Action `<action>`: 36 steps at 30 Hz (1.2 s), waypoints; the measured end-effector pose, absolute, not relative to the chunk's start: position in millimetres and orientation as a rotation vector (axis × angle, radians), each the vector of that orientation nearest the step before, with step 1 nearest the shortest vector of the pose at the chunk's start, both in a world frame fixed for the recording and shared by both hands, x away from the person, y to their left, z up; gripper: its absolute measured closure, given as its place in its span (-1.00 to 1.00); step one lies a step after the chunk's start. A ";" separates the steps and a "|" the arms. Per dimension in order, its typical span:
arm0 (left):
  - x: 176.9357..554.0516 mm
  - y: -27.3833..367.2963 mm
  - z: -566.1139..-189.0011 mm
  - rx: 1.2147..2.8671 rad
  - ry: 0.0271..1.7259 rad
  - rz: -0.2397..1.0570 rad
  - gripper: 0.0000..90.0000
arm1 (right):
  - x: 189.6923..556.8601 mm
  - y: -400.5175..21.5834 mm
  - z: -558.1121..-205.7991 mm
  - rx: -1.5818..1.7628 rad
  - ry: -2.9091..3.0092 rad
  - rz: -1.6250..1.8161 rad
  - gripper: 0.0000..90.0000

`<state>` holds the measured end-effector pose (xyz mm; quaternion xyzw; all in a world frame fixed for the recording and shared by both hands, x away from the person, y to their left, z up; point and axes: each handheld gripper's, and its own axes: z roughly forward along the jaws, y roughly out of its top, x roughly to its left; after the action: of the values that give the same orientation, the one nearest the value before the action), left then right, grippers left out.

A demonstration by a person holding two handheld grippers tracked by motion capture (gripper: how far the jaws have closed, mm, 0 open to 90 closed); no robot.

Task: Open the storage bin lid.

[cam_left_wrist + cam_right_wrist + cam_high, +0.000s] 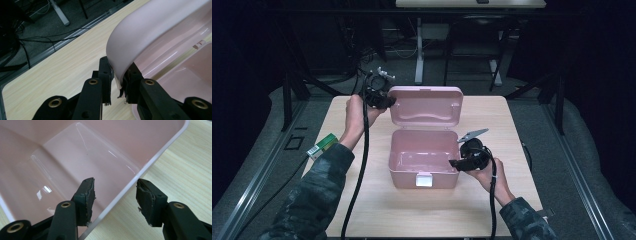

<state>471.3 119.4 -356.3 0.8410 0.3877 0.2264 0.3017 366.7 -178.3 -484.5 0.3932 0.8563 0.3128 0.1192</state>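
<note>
While the left gripper [117,82] pinches the pink box's raised lid [140,42], the right gripper [115,200] straddles the box wall [130,182], seemingly half-open.

Box [423,165] is sitting at the centre of the table [377,200], its lid [426,106] standing open at 12 o'clock behind it. Left gripper [384,101] is sitting at the lid's 9 o'clock corner, jaws clamping that edge. Right gripper [455,163] is sitting at the box's 3 o'clock, jaws straddling the side wall, one inside, one outside. Carton [322,146] is lying at the table's 9 o'clock edge, well apart from the box.
</note>
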 end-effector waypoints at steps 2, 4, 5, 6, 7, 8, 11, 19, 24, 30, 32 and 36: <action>473.4 119.7 -356.9 2.226 1.031 0.593 0.77 | 366.7 -178.3 -484.6 1.154 2.502 0.918 0.08; 477.1 119.9 -358.6 2.221 1.035 0.597 0.77 | 366.8 -178.7 -484.8 1.152 2.500 0.918 0.08; 478.8 119.5 -359.5 2.216 1.039 0.599 0.77 | 366.7 -178.6 -484.8 1.154 2.499 0.917 0.08; 478.8 119.5 -359.5 2.216 1.039 0.599 0.76 | 366.7 -178.6 -484.8 1.154 2.499 0.917 0.08; 481.1 119.1 -360.9 2.213 1.043 0.603 0.76 | 366.3 -177.9 -484.6 1.161 2.499 0.923 0.08; 481.1 119.1 -360.9 2.213 1.043 0.603 0.76 | 366.3 -177.9 -484.6 1.161 2.499 0.923 0.08; 484.5 119.2 -362.3 2.213 1.049 0.603 0.76 | 366.3 -177.6 -484.6 1.155 2.499 0.916 0.08; 497.2 116.7 -365.5 2.221 1.073 0.590 0.76 | 366.6 -177.6 -484.8 1.157 2.495 0.910 0.08; 503.3 116.3 -367.6 2.222 1.087 0.581 0.76 | 366.3 -177.4 -484.9 1.155 2.493 0.908 0.08; 511.6 116.3 -372.0 2.224 1.094 0.577 0.76 | 365.7 -176.4 -484.9 1.163 2.491 0.903 0.08; 514.8 116.4 -373.1 2.224 1.101 0.565 0.76 | 365.8 -176.4 -485.2 1.158 2.492 0.901 0.08; 518.5 114.3 -375.4 2.236 1.104 0.577 0.76 | 365.7 -176.3 -485.3 1.162 2.491 0.902 0.08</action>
<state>518.5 114.3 -375.4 0.8368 0.4132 0.2161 0.2868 365.7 -176.3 -485.3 0.3986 0.8545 0.3092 0.1238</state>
